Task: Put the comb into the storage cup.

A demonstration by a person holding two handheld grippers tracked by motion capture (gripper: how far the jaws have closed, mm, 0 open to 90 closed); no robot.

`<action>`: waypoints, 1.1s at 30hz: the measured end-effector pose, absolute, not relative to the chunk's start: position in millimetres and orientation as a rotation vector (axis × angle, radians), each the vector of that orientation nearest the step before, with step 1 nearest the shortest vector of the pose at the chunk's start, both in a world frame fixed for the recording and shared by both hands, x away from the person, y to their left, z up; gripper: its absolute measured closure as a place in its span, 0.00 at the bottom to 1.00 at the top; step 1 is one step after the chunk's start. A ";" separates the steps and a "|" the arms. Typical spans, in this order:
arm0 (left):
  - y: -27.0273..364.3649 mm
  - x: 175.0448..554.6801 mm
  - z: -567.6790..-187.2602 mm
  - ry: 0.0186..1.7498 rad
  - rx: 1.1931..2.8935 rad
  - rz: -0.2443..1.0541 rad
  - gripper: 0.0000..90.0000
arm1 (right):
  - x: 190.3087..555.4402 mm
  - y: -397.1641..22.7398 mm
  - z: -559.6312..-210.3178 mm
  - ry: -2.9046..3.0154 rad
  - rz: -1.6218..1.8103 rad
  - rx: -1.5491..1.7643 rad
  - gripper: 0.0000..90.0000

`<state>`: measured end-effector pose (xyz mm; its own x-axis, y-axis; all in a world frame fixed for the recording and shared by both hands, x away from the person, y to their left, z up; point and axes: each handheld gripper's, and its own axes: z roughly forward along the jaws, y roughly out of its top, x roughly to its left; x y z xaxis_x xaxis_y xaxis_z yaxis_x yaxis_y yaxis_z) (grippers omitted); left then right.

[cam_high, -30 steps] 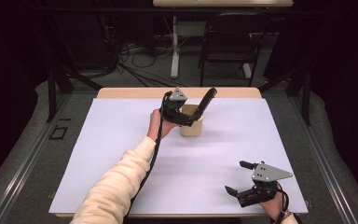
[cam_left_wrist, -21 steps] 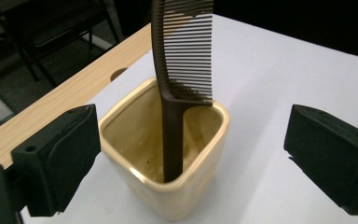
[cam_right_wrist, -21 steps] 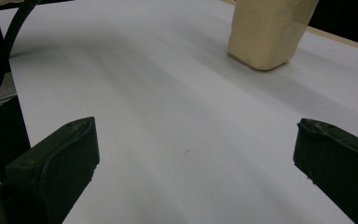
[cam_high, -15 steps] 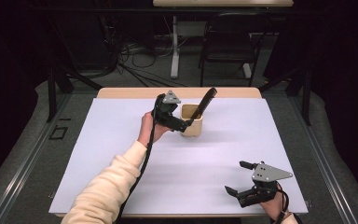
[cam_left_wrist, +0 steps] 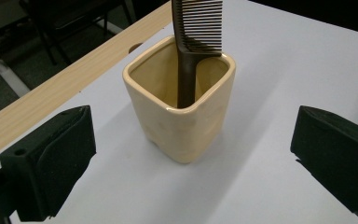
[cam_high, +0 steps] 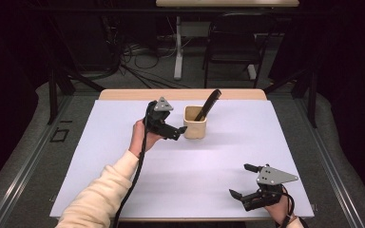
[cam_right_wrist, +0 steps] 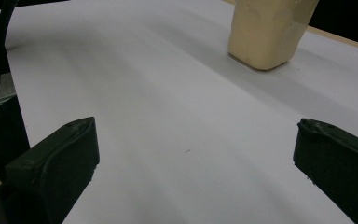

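The cream cup [cam_high: 195, 122] stands upright toward the table's [cam_high: 123, 185] far edge, with a dark comb [cam_high: 208, 104] leaning inside it, teeth up. The left gripper [cam_high: 179, 132] sits just beside the cup — jaws spread wide, nothing between them. The right gripper [cam_high: 240, 183] rests at the near right corner, well apart, jaws likewise spread. A chair [cam_high: 233, 42] stands beyond the table.

Cream cup [cam_left_wrist: 182, 112], dark brown comb [cam_left_wrist: 196, 32]

Cup [cam_left_wrist: 179, 109]: cream ceramic, squarish w/ rounded corners, upright on white sheet near table's far edge. Comb [cam_left_wrist: 196, 32]: dark, stands handle-down inside cup, leaning on rim, teeth end sticking out above.
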<state>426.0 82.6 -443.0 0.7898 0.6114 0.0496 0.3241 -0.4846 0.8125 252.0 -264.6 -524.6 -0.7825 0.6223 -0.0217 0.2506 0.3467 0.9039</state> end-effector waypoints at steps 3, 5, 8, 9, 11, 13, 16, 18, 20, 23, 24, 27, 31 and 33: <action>87.3 422.0 -444.2 0.701 2.111 0.423 0.00 | 252.1 -264.4 -524.8 2.251 1.419 0.769 0.00; 91.4 418.8 -445.4 0.703 2.115 0.420 0.00 | 252.1 -264.4 -524.7 2.251 1.418 0.769 0.00; 98.5 413.9 -447.6 0.712 2.116 0.431 0.00 | 251.7 -264.4 -524.7 2.251 1.419 0.771 0.00; 100.6 412.8 -448.4 0.716 2.118 0.432 0.00 | 251.7 -264.4 -524.6 2.249 1.421 0.771 0.00; 106.8 410.1 -450.9 0.735 2.114 0.426 0.00 | 251.8 -264.5 -524.6 2.252 1.416 0.772 0.00; 113.6 406.2 -453.2 0.746 2.114 0.434 0.00 | 252.1 -264.2 -524.8 2.251 1.416 0.768 0.00; 121.5 400.3 -455.0 0.768 2.105 0.438 0.00 | 252.2 -264.0 -524.9 2.250 1.415 0.768 0.00; 126.0 397.4 -455.2 0.774 2.102 0.442 0.00 | 252.3 -263.7 -525.1 2.252 1.414 0.771 0.00; 131.6 393.2 -455.2 0.778 2.099 0.456 0.00 | 252.2 -263.6 -525.1 2.252 1.412 0.771 0.00; 138.3 387.7 -458.0 0.799 2.081 0.444 0.00 | 252.2 -263.5 -525.2 2.251 1.411 0.773 0.00; 140.5 385.9 -459.1 0.802 2.084 0.447 0.00 | 252.1 -263.5 -525.2 2.251 1.410 0.773 0.00; 145.7 380.8 -462.3 0.818 2.076 0.447 0.00 | 252.4 -263.6 -525.4 2.250 1.410 0.772 0.00; 152.4 372.8 -466.3 0.827 2.073 0.452 0.00 | 252.2 -263.5 -525.4 2.251 1.410 0.772 0.00; 154.9 368.9 -468.2 0.832 2.069 0.455 0.00 | 252.2 -263.4 -525.4 2.251 1.410 0.772 0.00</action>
